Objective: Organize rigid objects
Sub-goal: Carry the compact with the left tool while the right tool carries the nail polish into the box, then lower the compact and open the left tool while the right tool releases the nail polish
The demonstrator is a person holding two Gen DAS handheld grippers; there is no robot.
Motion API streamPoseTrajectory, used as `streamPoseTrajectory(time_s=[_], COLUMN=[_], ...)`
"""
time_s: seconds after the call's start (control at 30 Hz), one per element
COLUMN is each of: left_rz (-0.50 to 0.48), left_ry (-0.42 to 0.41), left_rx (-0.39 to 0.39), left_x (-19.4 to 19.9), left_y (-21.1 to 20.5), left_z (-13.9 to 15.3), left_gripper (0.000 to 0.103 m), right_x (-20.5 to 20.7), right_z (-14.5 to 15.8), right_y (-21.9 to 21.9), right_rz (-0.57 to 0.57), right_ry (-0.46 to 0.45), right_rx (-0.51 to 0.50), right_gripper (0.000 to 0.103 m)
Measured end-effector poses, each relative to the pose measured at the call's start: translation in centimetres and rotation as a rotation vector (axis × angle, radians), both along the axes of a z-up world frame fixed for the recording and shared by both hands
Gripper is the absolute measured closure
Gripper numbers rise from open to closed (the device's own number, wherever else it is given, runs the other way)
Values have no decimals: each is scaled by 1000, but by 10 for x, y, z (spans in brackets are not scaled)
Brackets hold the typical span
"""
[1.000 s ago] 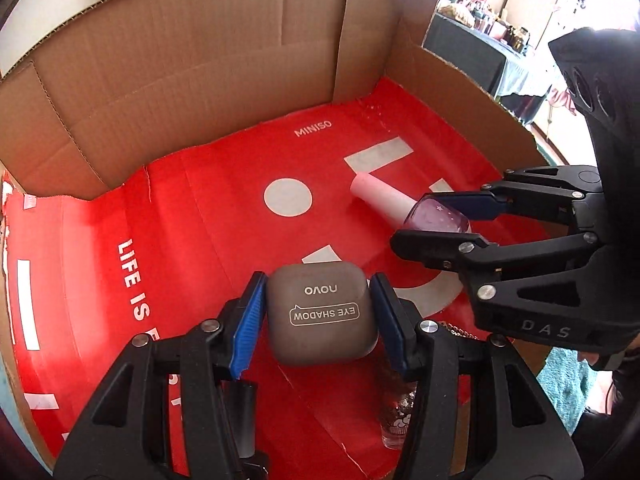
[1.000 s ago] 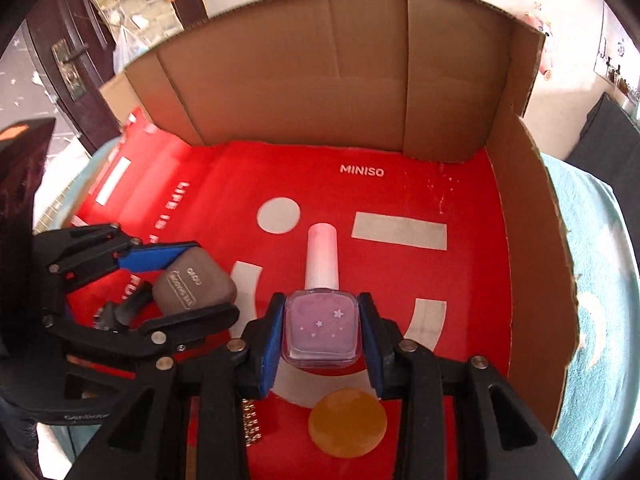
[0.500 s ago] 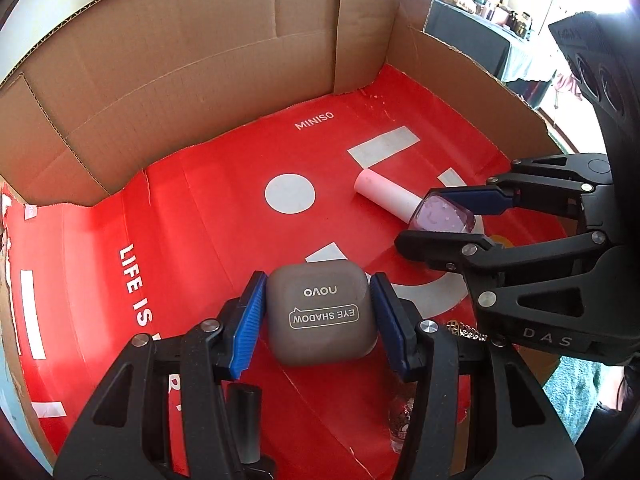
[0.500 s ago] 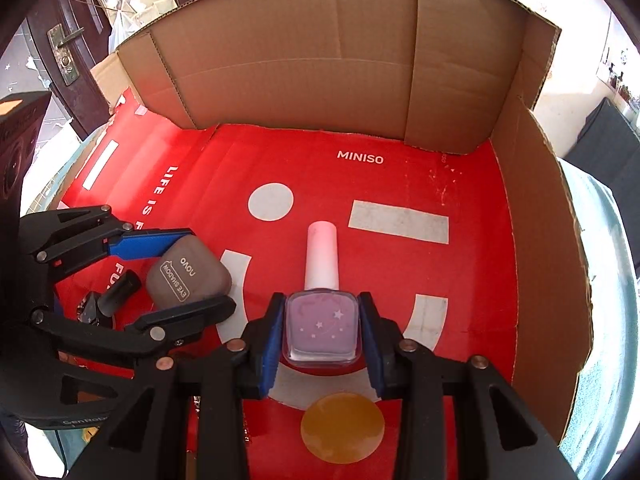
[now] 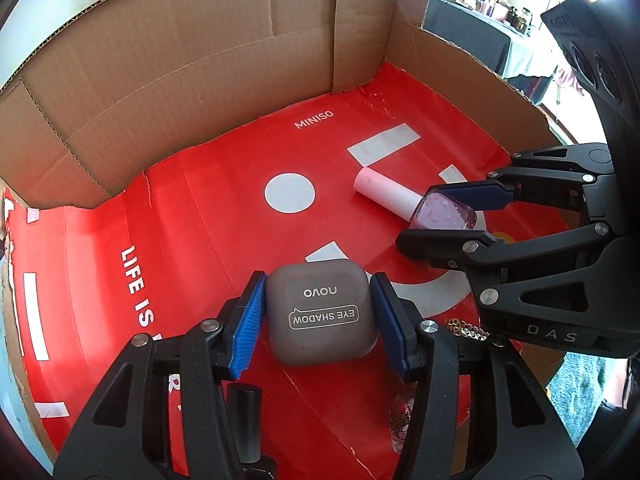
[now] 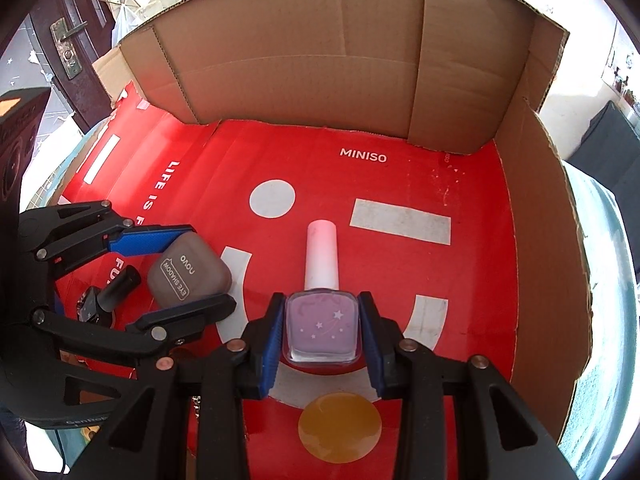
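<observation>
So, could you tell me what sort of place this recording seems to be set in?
Probably a lived-in home room, not a lab. A wooden door with a metal handle stands behind the cardboard box, and a dark-draped table crowded with small items sits beyond it. The goods handled are cosmetics: an eye shadow case and a nail polish bottle.

The box [image 6: 340,80] walls are showing plain brown corrugated cardboard, matt, with rough torn edges. Its floor [image 5: 208,208] is looking like smooth red printed card, faintly shiny and creased. The compact [image 5: 322,312] is looking matt grey plastic. The bottle [image 6: 322,328] is gleaming as clear glossy glass, its cap [image 6: 321,254] smooth and matt. The finger pads [image 5: 248,330] are showing ribbed blue rubber on black plastic.
</observation>
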State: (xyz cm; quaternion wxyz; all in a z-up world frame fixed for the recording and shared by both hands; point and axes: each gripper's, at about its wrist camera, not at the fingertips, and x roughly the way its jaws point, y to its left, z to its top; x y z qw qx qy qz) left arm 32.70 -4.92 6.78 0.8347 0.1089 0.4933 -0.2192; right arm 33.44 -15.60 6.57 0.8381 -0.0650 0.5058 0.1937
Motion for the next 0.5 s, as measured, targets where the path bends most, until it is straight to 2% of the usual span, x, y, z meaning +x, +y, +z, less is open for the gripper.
streamPoseTrajectory(time_s=[0.5], left_rz=[-1], left_ry=[-2], left_rx=[5], left_x=[0], left_y=[-1], left_z=[-2], left_gripper=[52], right_x=[-2], right_z=[0], right_y=[0], right_rz=[9], right_ry=[-14], right_rx=[-3], right_gripper=[65])
